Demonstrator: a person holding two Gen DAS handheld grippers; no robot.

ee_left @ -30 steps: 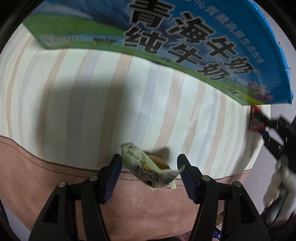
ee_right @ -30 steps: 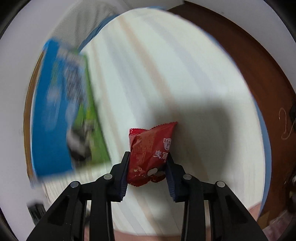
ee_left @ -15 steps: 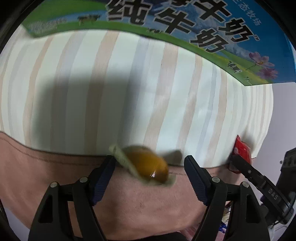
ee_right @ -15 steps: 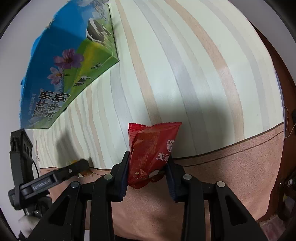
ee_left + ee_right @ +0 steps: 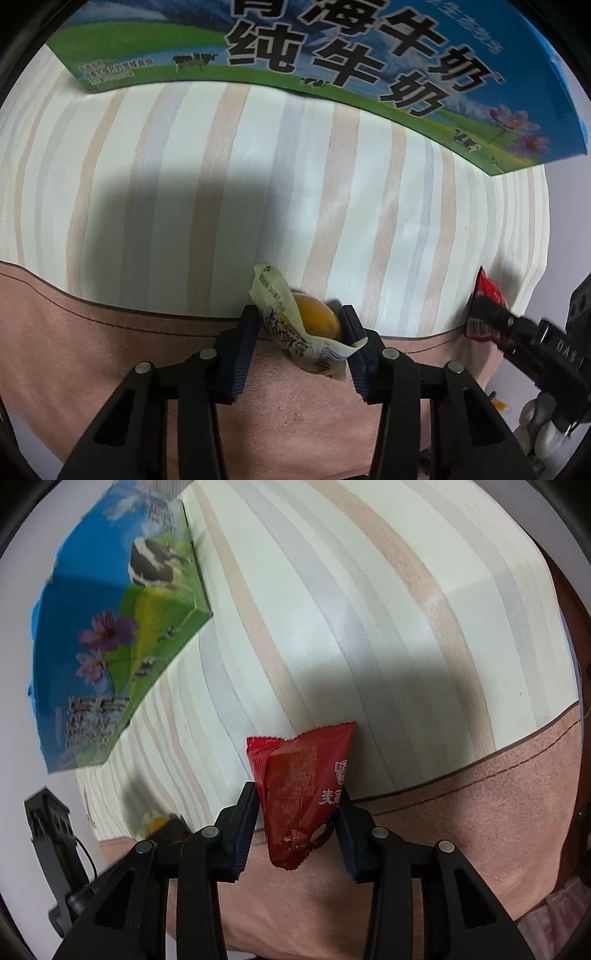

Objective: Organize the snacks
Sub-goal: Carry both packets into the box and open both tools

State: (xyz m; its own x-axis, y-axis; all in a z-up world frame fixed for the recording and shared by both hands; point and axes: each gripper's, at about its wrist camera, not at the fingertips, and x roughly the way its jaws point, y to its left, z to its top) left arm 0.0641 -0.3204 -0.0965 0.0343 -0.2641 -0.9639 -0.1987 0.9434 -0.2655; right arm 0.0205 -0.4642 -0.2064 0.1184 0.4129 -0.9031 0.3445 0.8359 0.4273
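Red snack packet (image 5: 301,794) is kept pinched by the right gripper (image 5: 297,812); the yellow-green packet (image 5: 299,325), loose a moment ago, is now clamped by the left gripper (image 5: 299,328), with the milk carton (image 5: 332,55) at twelve o'clock awaiting both.

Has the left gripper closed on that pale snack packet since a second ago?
Yes. The left gripper was open around the pale snack packet; now its fingers pinch it, near the striped cloth's front edge.
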